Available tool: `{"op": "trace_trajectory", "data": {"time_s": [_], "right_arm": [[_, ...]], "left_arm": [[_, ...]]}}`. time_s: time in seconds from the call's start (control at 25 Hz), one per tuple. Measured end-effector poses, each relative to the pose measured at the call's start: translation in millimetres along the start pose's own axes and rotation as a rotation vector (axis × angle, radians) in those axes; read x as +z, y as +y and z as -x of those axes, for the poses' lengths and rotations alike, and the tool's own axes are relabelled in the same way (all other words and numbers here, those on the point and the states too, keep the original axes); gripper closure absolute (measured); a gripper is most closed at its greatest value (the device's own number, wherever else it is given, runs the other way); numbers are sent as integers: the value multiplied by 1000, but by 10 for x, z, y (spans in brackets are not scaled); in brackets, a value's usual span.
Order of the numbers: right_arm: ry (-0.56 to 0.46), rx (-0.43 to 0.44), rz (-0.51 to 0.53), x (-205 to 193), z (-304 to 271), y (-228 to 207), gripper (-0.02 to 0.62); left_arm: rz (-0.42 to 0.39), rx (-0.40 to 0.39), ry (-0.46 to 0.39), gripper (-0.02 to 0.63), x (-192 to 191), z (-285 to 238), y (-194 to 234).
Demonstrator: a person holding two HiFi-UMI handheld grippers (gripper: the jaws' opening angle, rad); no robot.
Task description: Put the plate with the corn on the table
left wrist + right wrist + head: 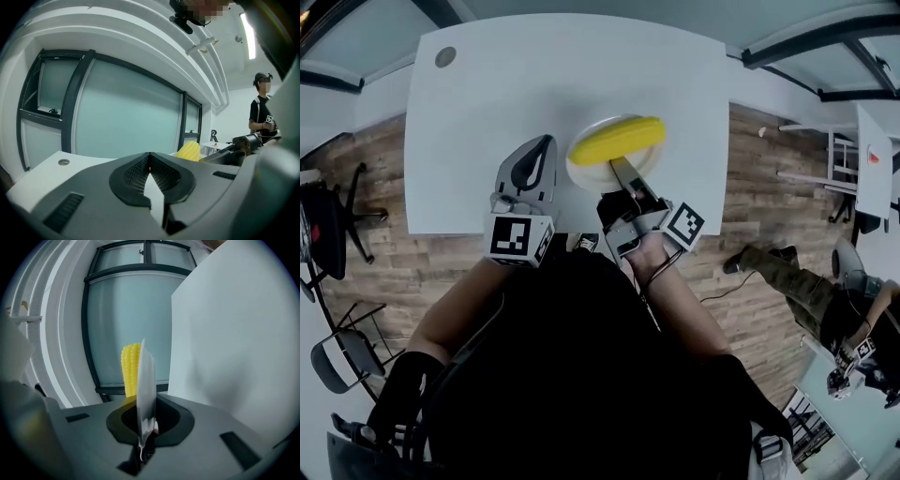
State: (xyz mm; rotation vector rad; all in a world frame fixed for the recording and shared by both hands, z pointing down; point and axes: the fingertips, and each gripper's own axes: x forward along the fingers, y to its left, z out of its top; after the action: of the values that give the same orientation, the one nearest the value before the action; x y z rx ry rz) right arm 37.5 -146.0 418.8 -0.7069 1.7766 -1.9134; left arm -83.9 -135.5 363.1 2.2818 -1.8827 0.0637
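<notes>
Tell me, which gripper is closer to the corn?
Right. The right gripper clamps the rim of the plate carrying the corn; the left gripper, shut and empty, is beside the plate, not touching.

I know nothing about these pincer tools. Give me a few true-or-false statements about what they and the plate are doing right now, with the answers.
1. The right gripper is clamped on the rim of the plate. True.
2. The corn on the plate is green. False: it is yellow.
3. The left gripper also grips the plate. False: its jaws are shut on nothing, beside the plate.
4. A white table lies below the plate. True.
</notes>
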Motion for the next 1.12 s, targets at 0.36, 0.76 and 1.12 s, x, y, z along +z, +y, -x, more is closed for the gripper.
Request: {"op": "trace_trajectory", "data": {"time_s": [0.36, 0.76, 1.12], "right_arm": [[-7, -9, 35, 76, -738, 121, 580], [-5, -15, 11, 455, -944, 26, 580], [29, -23, -8, 755, -1224, -245, 580]], "left_arm": [[59, -26, 21, 603, -57, -401, 542], [41, 6, 45, 603, -89, -936, 534], [46, 96, 33, 603, -217, -1258, 696]]}}
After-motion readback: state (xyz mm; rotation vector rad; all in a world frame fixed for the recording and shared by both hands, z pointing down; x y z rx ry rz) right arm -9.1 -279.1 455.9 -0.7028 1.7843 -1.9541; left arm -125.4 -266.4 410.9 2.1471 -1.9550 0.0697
